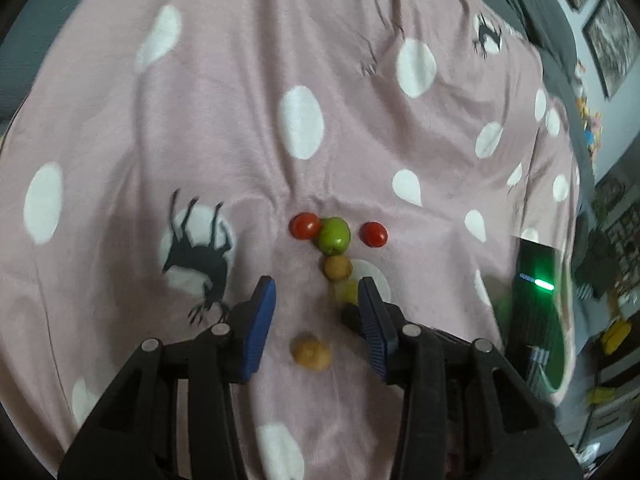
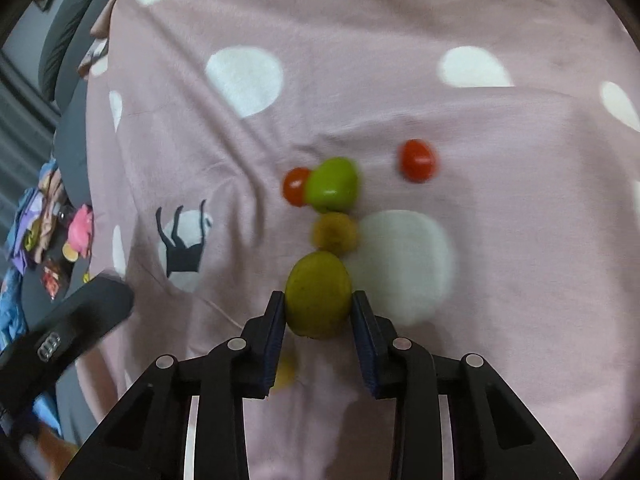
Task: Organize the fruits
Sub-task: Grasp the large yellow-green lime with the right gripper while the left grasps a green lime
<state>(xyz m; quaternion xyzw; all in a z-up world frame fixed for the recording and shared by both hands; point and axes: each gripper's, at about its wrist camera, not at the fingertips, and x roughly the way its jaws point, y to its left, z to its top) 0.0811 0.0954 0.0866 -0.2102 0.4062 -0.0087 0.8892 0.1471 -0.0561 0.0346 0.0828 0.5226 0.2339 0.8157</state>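
Fruits lie on a pink polka-dot blanket (image 1: 360, 140). A green apple (image 1: 334, 235) touches a red tomato (image 1: 305, 225) on its left; a second red tomato (image 1: 374, 234) lies apart on its right. A small brown fruit (image 1: 338, 267) sits just below the apple. Another brown fruit (image 1: 311, 353) lies between the blue fingers of my open left gripper (image 1: 316, 296). My right gripper (image 2: 319, 304) is shut on a yellow-green fruit (image 2: 318, 294), just below the brown fruit (image 2: 335, 233), apple (image 2: 332, 184) and tomatoes (image 2: 295, 186) (image 2: 417, 160). That held fruit shows blurred in the left wrist view (image 1: 347, 291).
The blanket (image 2: 440, 40) has white dots and a black animal print (image 1: 196, 252). A dark device with a green light (image 1: 536, 280) is at the right edge. The left gripper's black body (image 2: 68, 332) shows at the lower left. Clutter (image 2: 52, 216) lies beyond the blanket's left edge.
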